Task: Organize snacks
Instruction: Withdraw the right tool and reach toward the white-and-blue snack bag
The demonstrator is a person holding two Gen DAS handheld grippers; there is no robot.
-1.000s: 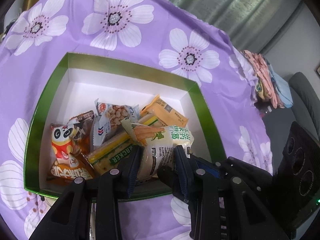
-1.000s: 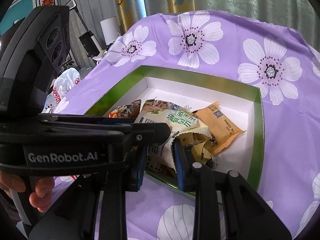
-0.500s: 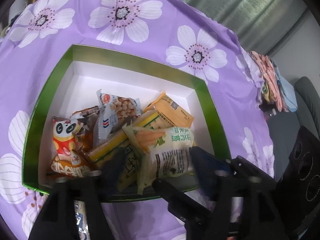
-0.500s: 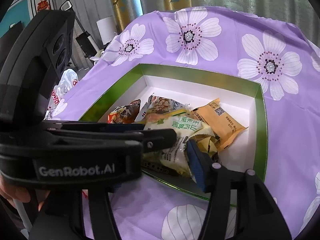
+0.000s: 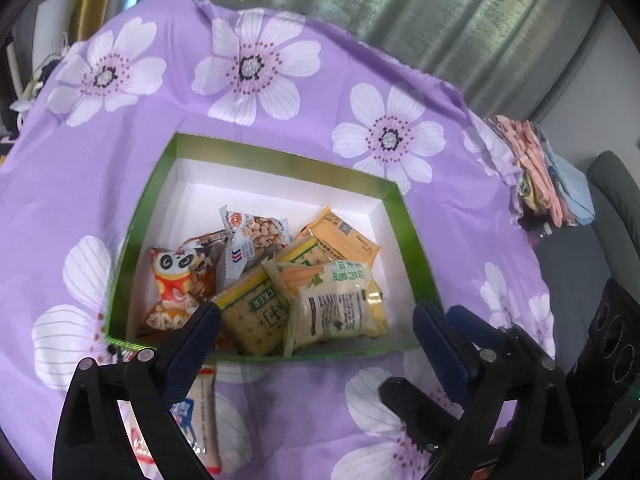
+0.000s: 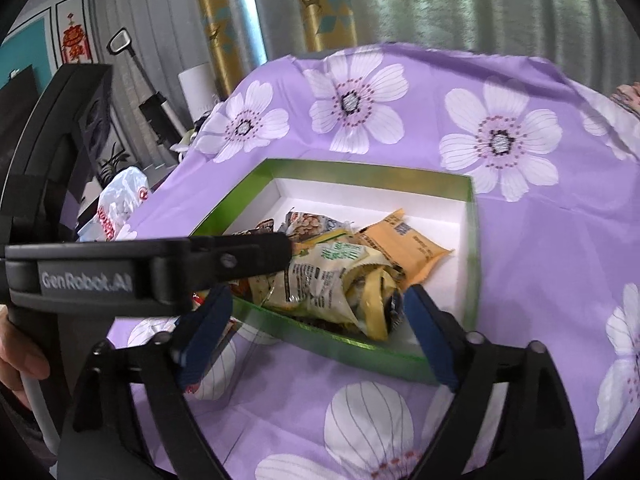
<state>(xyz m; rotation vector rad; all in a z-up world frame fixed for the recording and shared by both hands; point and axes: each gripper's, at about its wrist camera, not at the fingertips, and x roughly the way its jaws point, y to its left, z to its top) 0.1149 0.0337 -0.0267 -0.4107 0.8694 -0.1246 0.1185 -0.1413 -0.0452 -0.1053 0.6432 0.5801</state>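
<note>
Left claw (image 5: pixel 316 316), black with blue pads, sits bottom centre of the left wrist view, jaws opening, nothing pinched; the pale green-and-white carrot-print snack pouch (image 5: pixel 334 304) shows in the gap between them but lies loose in the box. Right claw (image 6: pixel 318 308), same build, bottom centre of the right wrist view, jaws opening too, pads clear of the crumpled yellow wrappers (image 6: pixel 368 296) at the near box wall.

Green-walled, white-floored cardboard box (image 5: pixel 276 168) fills mid-frame on a surface covered by a purple cloth with white flowers (image 5: pixel 248 68). Inside, all heaped at the near end:
- red-and-white panda packet (image 5: pixel 174 280), lower left
- yellow cracker pack (image 5: pixel 256 304), just beside the pouch, partly under it
- clear peanut packet (image 5: pixel 252 236), behind the cracker pack
- orange flat sachet (image 5: pixel 344 236), toward the right wall

Far half of the box floor is bare white.

One white-and-blue wrapped snack (image 5: pixel 198 420) lies outside the box on the cloth, bottom left, partly behind the left finger. Left unit's black body crosses the left side of the right wrist view; a person's hand (image 6: pixel 20 356) grips its handle at the left edge.
</note>
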